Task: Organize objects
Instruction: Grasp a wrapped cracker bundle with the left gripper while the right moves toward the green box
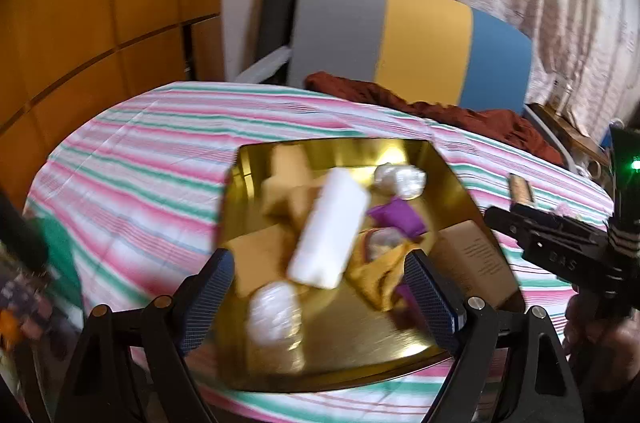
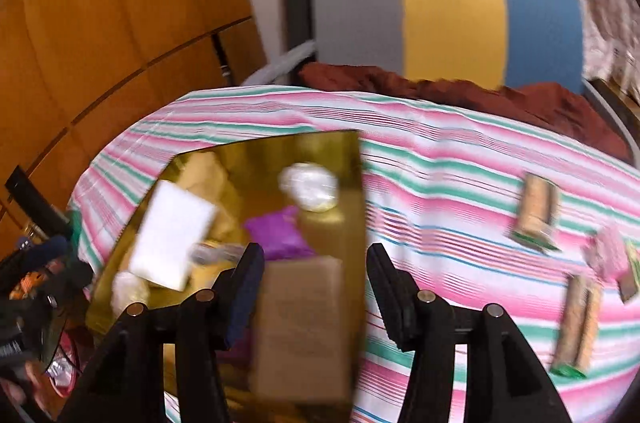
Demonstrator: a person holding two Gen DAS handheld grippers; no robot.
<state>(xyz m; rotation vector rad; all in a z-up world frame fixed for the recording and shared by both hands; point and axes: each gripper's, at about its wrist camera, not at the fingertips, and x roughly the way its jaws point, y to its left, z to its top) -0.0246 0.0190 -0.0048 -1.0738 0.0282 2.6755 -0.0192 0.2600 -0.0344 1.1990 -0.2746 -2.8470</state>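
Note:
A gold tray [image 1: 360,339] [image 2: 340,151] lies on the striped table. It holds a white block [image 1: 330,229] [image 2: 172,235], a purple packet [image 1: 394,217] [image 2: 276,233], clear-wrapped lumps [image 1: 400,179] [image 2: 308,185], a yellow packet [image 1: 380,273] and a brown box [image 1: 472,263] [image 2: 302,327]. My left gripper [image 1: 320,303] is open above the tray's near side, empty. My right gripper [image 2: 316,291] is open over the brown box, not gripping it. It shows at the right in the left wrist view [image 1: 560,243].
Snack bars [image 2: 536,211] [image 2: 576,327] and a pink packet [image 2: 610,255] lie on the striped cloth [image 1: 140,159] right of the tray. A red-brown cloth [image 1: 440,107] and a grey, yellow and blue chair back [image 1: 420,39] stand behind the table.

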